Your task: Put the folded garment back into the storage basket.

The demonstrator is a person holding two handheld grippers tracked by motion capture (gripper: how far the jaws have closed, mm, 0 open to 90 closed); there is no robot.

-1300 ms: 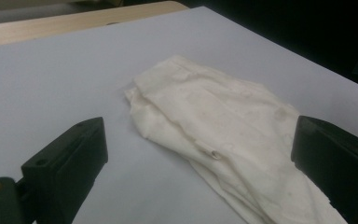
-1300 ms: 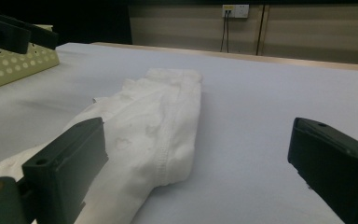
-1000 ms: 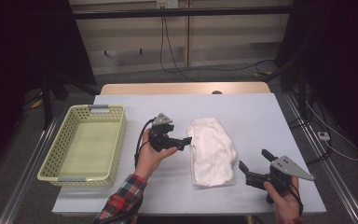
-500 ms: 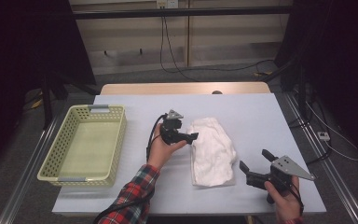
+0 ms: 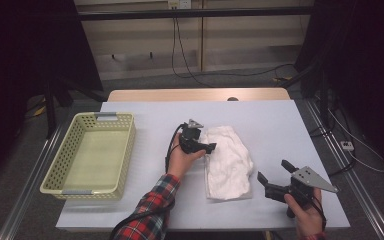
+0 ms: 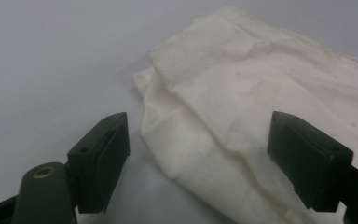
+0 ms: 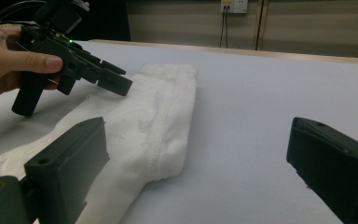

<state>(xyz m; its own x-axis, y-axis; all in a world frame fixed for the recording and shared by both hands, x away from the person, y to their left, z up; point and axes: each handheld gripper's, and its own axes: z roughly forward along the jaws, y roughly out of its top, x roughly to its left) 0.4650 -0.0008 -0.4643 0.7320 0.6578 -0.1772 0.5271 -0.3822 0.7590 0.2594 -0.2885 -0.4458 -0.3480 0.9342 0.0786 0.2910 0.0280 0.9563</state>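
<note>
Early stage: left gripper [image 5: 211, 148], jaws closing w/ cloth [image 5: 228, 160] edge between but ungripped, at frame centre; right gripper [image 5: 271, 181] wide, idle lower right; basket [image 5: 60, 167] empty.

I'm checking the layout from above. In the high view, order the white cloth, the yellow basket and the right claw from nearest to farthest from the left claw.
1. White cloth: right at the left claw, whose tips sit over its left edge.
2. Yellow basket: off to the left, at the table's left end.
3. Right claw: lower right, near the table's front edge. Basket and right claw are close to call.
</note>
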